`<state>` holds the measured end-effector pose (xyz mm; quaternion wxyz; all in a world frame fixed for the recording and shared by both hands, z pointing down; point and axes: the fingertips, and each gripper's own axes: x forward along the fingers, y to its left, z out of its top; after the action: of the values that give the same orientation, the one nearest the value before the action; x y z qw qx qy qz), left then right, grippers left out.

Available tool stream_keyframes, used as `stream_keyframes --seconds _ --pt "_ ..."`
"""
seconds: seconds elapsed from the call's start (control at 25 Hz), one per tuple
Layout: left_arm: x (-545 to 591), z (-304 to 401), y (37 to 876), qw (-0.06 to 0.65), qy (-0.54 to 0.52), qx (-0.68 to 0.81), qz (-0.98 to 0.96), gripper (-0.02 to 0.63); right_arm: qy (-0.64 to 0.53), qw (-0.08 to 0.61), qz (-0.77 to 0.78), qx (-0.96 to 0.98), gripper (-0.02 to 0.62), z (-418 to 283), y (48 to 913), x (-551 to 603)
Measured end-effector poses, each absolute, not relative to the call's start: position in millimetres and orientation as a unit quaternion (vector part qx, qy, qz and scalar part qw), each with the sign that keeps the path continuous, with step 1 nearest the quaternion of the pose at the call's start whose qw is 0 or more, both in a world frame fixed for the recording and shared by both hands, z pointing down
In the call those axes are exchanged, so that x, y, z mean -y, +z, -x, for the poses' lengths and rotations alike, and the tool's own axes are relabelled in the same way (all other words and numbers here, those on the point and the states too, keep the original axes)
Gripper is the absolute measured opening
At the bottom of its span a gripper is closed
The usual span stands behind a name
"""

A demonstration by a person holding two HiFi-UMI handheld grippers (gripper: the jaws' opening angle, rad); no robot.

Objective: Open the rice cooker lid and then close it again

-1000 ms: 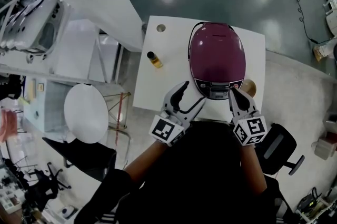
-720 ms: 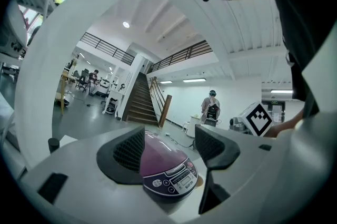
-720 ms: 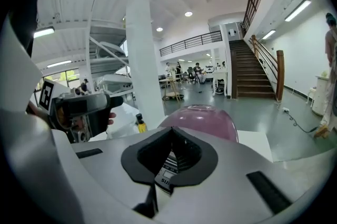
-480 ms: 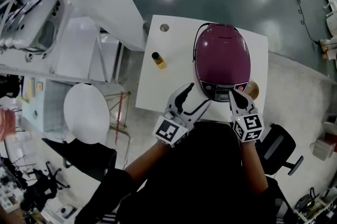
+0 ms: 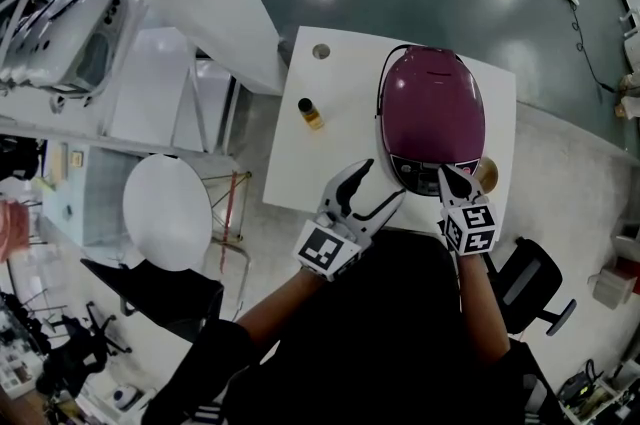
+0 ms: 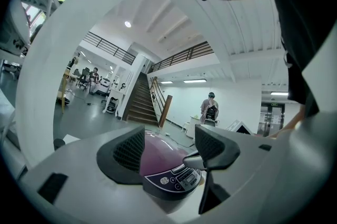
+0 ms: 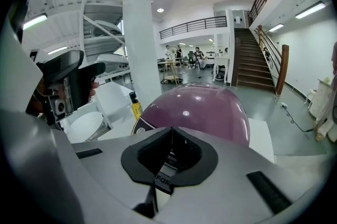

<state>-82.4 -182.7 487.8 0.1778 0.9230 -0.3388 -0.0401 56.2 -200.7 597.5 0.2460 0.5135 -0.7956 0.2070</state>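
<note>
The purple rice cooker (image 5: 432,108) sits lid-down. A small bottle (image 5: 311,113) holds yellow liquid. The left gripper (image 5: 375,183) gapes empty, and the right gripper (image 5: 447,175) is closed on nothing.

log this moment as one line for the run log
rice cooker lid: closed | left tongs: open, empty | right tongs: shut, tips at control panel

— What's the brown round thing (image 5: 487,172) beside the rice cooker (image 5: 432,108)?
— Can't tell. The cooker and the right tool (image 5: 445,174) cover most of it.
— And the print on the control panel (image 6: 176,179)?
— Too small to read. In the right gripper view the tool's own body hides most of the panel. The bottle (image 5: 311,113) label is too small too.
</note>
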Motion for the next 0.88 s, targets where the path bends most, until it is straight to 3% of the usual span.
stream_keyframes --seconds 0.88 --pt "196.3 79.1 497.3 0.187 -0.038 0.33 -0.925 0.276 0.165 0.268 -0.546 0.776 0.002 -58.3 612.8 199.3"
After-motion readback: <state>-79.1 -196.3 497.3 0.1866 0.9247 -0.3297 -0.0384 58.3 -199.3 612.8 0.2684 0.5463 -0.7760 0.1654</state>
